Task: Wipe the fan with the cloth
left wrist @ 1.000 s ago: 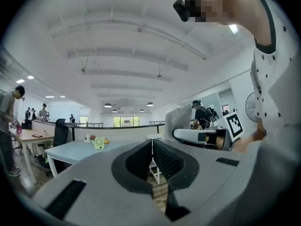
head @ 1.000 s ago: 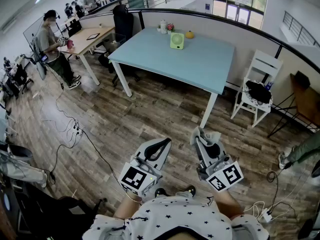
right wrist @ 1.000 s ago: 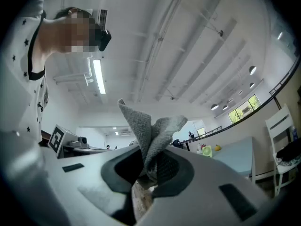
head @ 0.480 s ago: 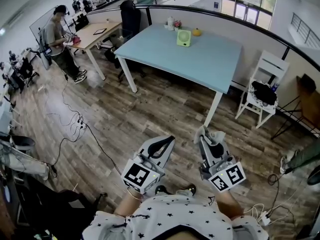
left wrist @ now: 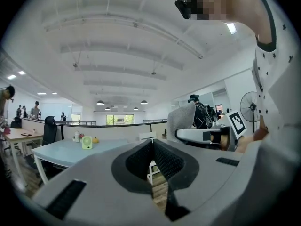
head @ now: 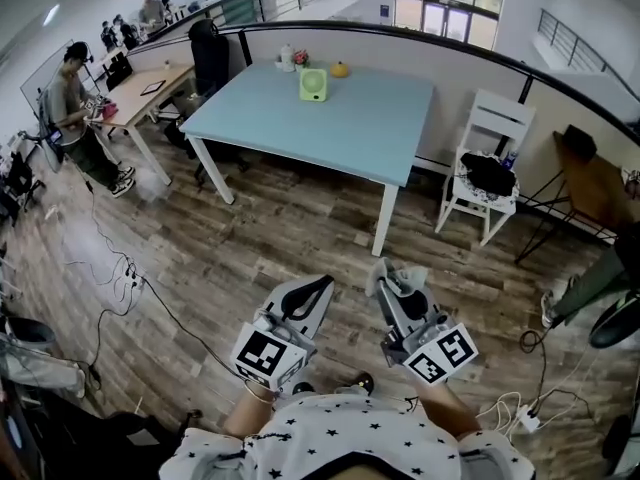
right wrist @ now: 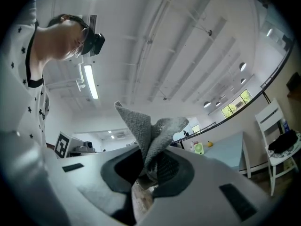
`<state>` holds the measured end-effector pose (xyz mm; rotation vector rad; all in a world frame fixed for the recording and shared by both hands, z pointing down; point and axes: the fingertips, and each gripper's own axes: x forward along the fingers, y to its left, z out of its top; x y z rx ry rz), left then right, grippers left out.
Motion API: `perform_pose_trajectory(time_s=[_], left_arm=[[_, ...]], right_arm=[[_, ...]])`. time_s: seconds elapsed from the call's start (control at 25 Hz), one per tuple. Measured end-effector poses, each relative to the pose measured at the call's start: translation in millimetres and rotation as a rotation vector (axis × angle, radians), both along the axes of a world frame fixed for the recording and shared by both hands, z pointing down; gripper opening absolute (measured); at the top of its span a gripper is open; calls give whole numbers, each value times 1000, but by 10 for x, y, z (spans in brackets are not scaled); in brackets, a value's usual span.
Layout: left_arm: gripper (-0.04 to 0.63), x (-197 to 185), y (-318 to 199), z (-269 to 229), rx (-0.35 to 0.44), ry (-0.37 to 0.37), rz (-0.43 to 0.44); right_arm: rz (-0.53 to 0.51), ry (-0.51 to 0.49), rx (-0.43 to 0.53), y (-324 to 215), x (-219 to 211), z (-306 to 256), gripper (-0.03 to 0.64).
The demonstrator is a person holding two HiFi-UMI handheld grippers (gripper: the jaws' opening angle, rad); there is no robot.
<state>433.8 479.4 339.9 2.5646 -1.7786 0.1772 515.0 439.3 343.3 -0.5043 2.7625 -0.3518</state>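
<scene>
A small green fan [head: 313, 84] stands at the far side of a light blue table [head: 330, 133], well ahead of both grippers. It also shows small in the left gripper view, fan [left wrist: 87, 142], and in the right gripper view, fan [right wrist: 200, 148]. My right gripper [head: 386, 274] is shut on a grey cloth [head: 404, 277], held low near my body above the wooden floor. The cloth [right wrist: 148, 128] sticks up out of the jaws in a crumpled peak. My left gripper [head: 320, 285] is shut with nothing in it, beside the right one.
A bottle [head: 287, 58], flowers and an orange fruit [head: 340, 69] stand by the fan. A white chair [head: 485, 173] with a black bag is right of the table. A wooden desk [head: 140, 93], a black office chair and people are at the left. Cables [head: 120, 268] cross the floor.
The head view has swung, so the table and fan now sit further left in frame. Both grippers keep their pose, the cloth still held in the right one.
</scene>
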Motion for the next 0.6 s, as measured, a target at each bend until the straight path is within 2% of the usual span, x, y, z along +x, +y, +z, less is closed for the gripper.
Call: perform_pose_trajectory(time_s=[0.32, 0.6], left_arm=[[32, 342, -155, -15, 10, -19, 47], [32, 301, -251, 24, 9, 4, 28]], right_arm=[[16, -1, -16, -118, 291, 36, 48], [20, 8, -25, -249, 291, 56, 48]])
